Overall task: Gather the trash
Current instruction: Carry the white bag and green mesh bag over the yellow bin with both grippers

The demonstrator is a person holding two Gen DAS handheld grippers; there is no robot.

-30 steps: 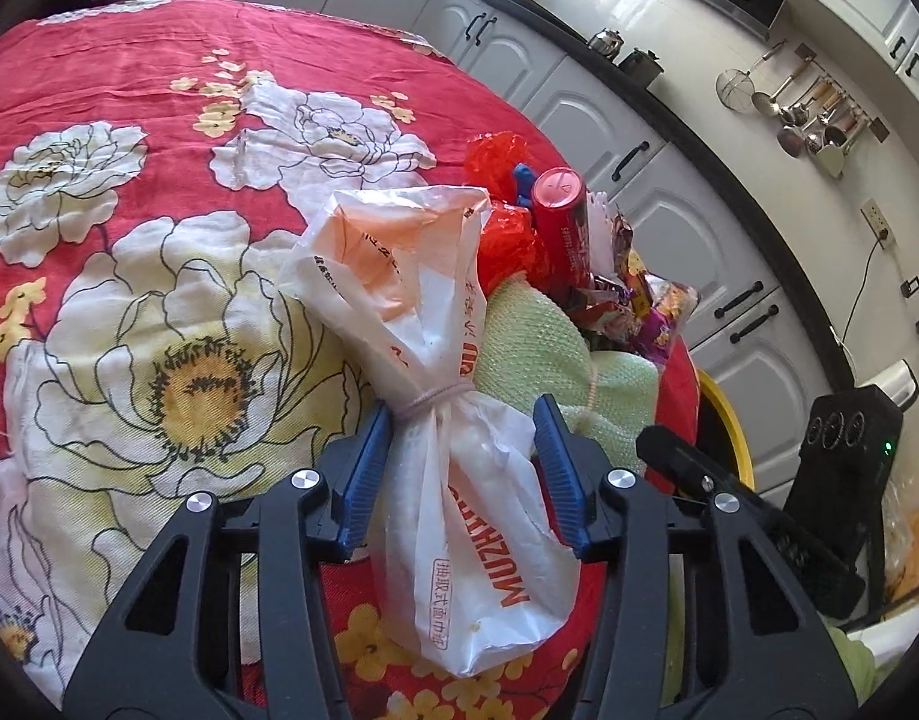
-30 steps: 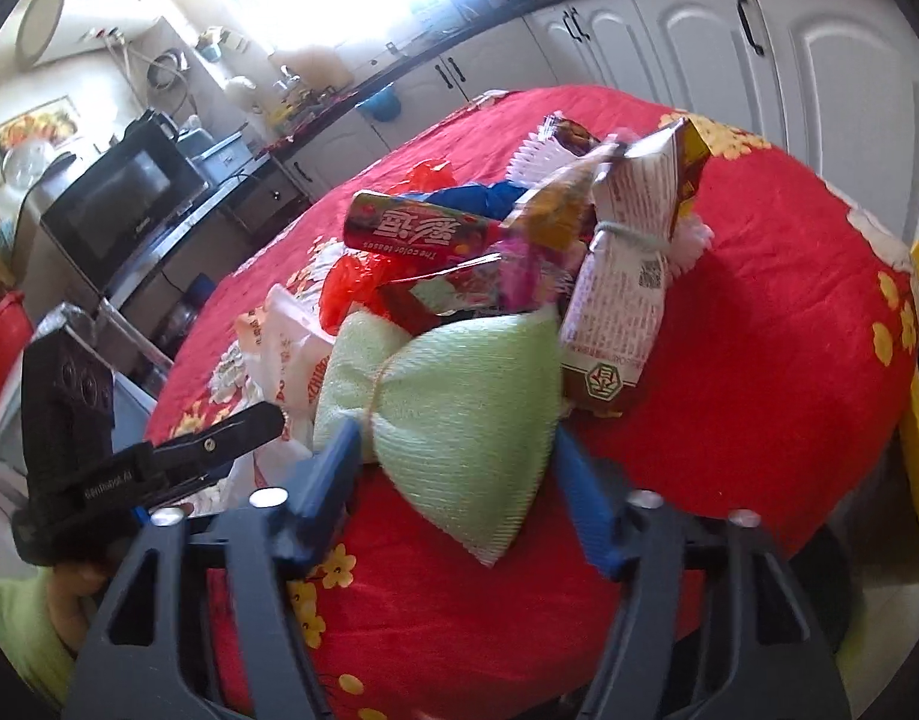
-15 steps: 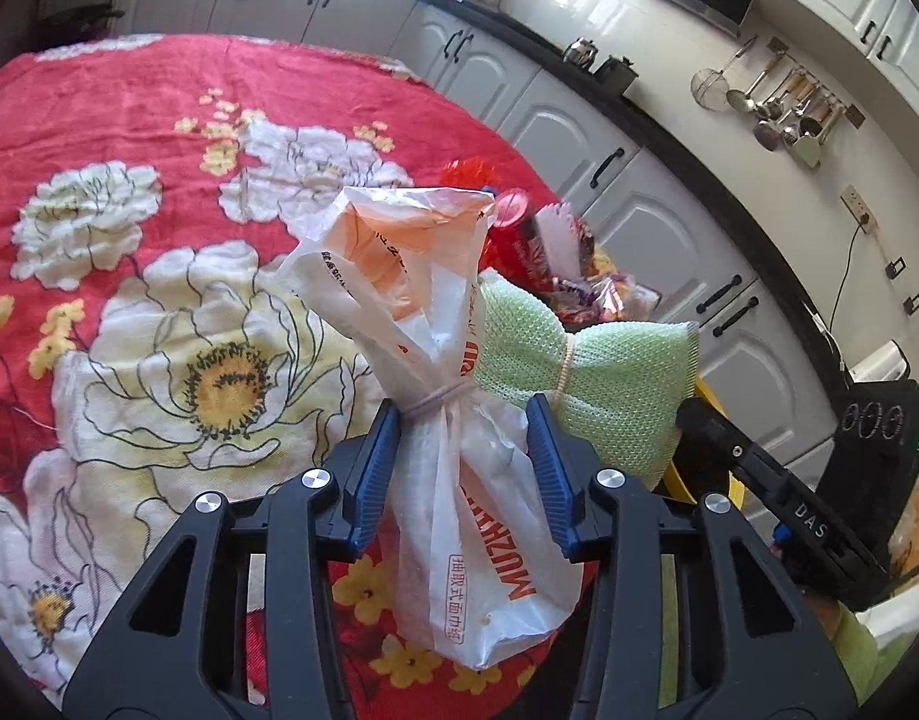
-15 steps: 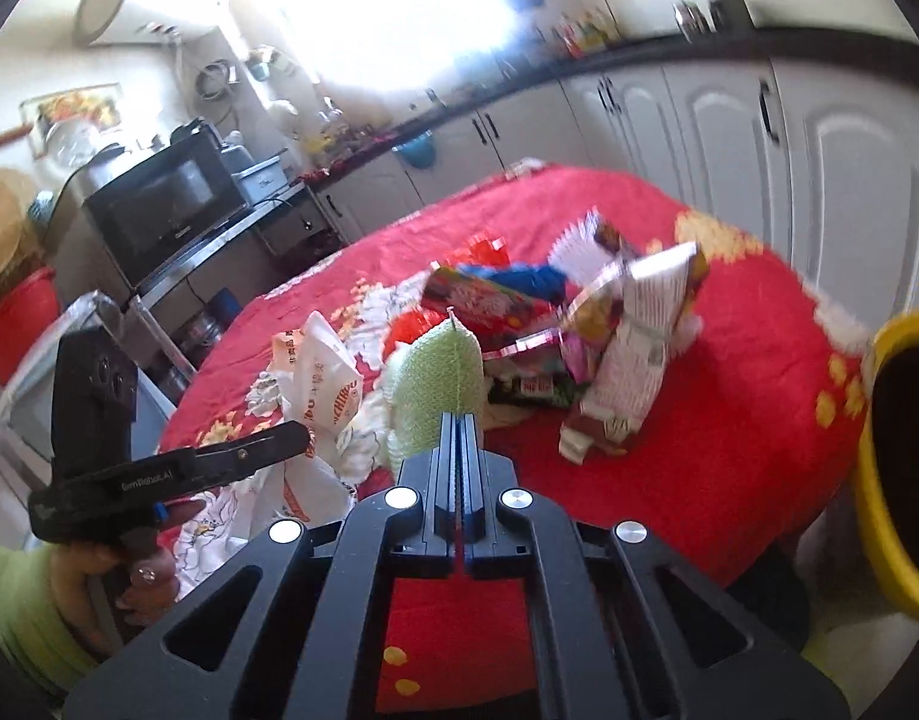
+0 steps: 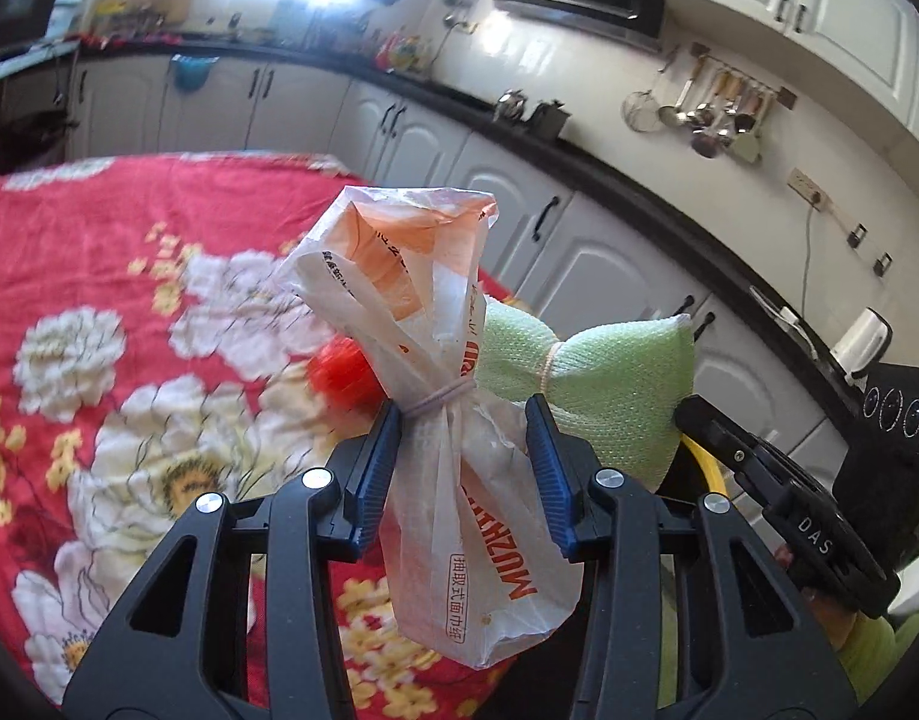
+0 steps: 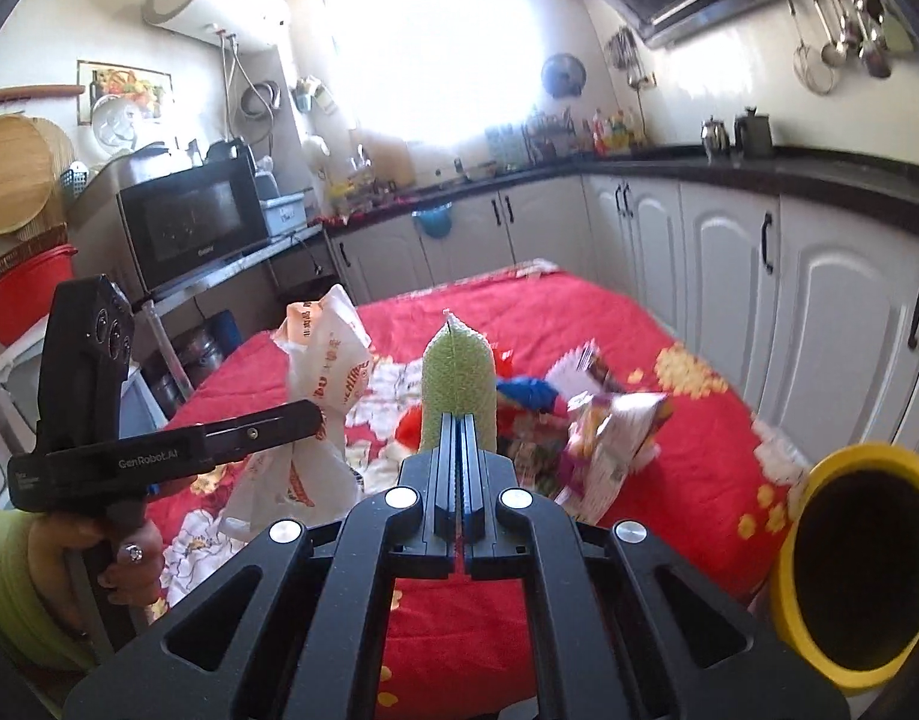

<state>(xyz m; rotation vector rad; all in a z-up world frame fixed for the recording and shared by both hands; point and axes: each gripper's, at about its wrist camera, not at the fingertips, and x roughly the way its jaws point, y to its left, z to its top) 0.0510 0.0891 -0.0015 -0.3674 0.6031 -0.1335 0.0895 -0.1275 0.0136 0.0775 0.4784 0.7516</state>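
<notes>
My left gripper [image 5: 464,414] is shut on a white-and-orange plastic bag [image 5: 423,276] just below its rubber-band tie, and the bag hangs above the table. My right gripper [image 6: 457,420] is shut on a green mesh pouch [image 6: 459,372], which stands up from its closed fingers. The pouch [image 5: 609,378] also shows in the left wrist view, to the right of the bag. The bag [image 6: 327,360] appears at the left in the right wrist view. Loose snack wrappers [image 6: 609,438] lie on the red flowered tablecloth [image 6: 579,324].
A yellow bin [image 6: 786,588] with a dark inside stands off the table's near right corner. White cabinets with a black counter [image 6: 819,180] run behind and to the right. A person's hand in a green sleeve [image 6: 15,570] holds the left gripper.
The right gripper went from open around the green pouch to shut on it. Both grippers rose off the table with their loads, and the left jaws narrowed a little on the bag.
</notes>
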